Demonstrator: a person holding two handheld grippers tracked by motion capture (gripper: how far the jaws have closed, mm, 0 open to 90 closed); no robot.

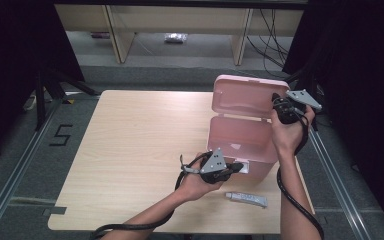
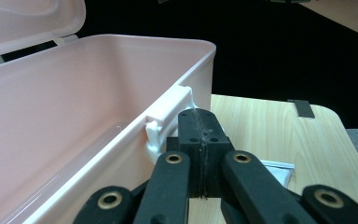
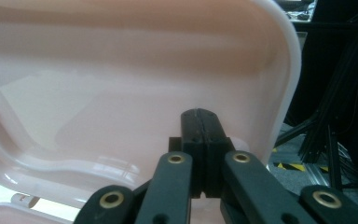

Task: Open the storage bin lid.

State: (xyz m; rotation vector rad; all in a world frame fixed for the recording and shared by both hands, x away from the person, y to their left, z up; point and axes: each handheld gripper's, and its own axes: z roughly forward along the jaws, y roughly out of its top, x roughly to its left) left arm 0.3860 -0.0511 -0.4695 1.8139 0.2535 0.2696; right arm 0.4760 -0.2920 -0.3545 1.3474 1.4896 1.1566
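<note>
A pink plastic box (image 1: pixel 240 142) stands at the right side of the counter (image 1: pixel 130 150), toward the near edge, with its lid (image 1: pixel 245 97) swung up and standing nearly upright on the far side. The box looks empty as far as the inside shows. The left gripper (image 1: pixel 237 167) sits at the near front wall of the box, its jaws clenched together with nothing between them, right beside the white latch (image 2: pixel 168 116) on the rim; whether it touches the latch cannot be told. The right gripper (image 1: pixel 278 102) is up at the right edge of the raised lid, jaws also pressed shut and empty, its tip against or just in front of the lid's inner face (image 3: pixel 121 70). A small white tube (image 1: pixel 246 199) lies on the counter near the box, just near of it, untouched. Judging from this, opening the box is essentially done: the latch is undone and the lid is up. What probably remains is to put the tube into the box and perhaps close it again.
</note>
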